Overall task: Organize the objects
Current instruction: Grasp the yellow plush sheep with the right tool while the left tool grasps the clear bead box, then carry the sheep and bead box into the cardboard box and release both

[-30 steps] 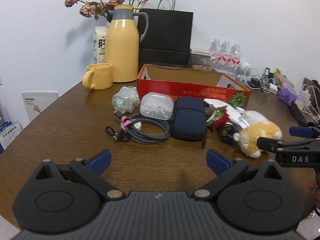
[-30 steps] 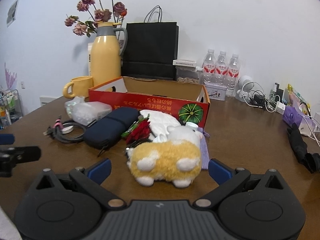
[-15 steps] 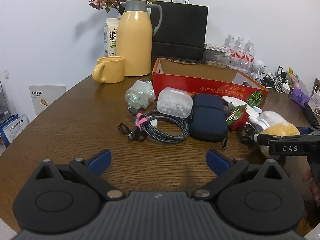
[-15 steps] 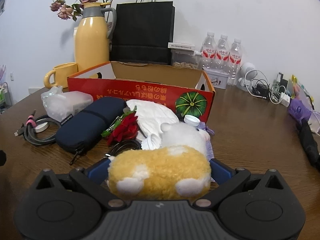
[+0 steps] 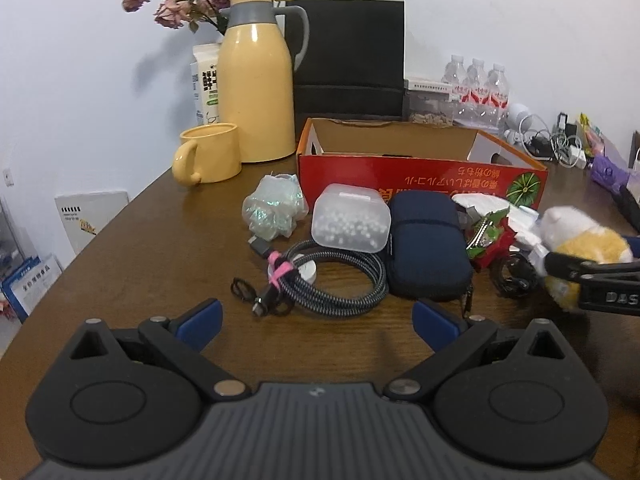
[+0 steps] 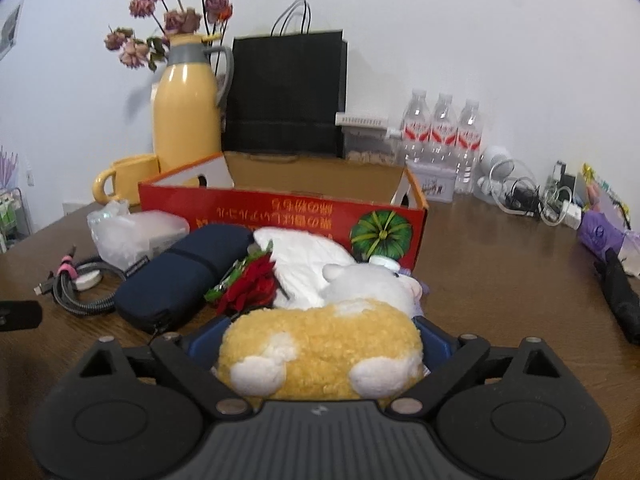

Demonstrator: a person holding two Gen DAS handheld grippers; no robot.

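A yellow and white plush toy [image 6: 320, 344] lies on the brown table [image 5: 160, 248], between the pads of my right gripper [image 6: 318, 336]. Its jaws are closing: the blue pads [image 6: 434, 338] reach the fur on both flanks, but no squeeze shows. The left wrist view has the same plush [image 5: 588, 240] at far right, behind a right finger [image 5: 568, 266]. My left gripper [image 5: 316, 314] is open and empty, just short of a coiled cable [image 5: 332, 280]. Beyond it lie a navy pouch [image 5: 426, 248], a clear bead box [image 5: 350, 222], a crinkly bag [image 5: 274, 210] and a wrapped red rose [image 5: 488, 236]. Behind them stands an open red carton [image 5: 420, 180].
A yellow jug [image 5: 256, 92], a yellow mug [image 5: 208, 154] and a black paper bag [image 5: 352, 56] stand along the wall. At right are water bottles [image 6: 440, 132], tangled chargers [image 6: 520, 196] and a black folded umbrella [image 6: 620, 300].
My right gripper moved forward until the plush sat between its fingers, and the pads have drawn in a little. My left gripper came closer to the cable and pouch.
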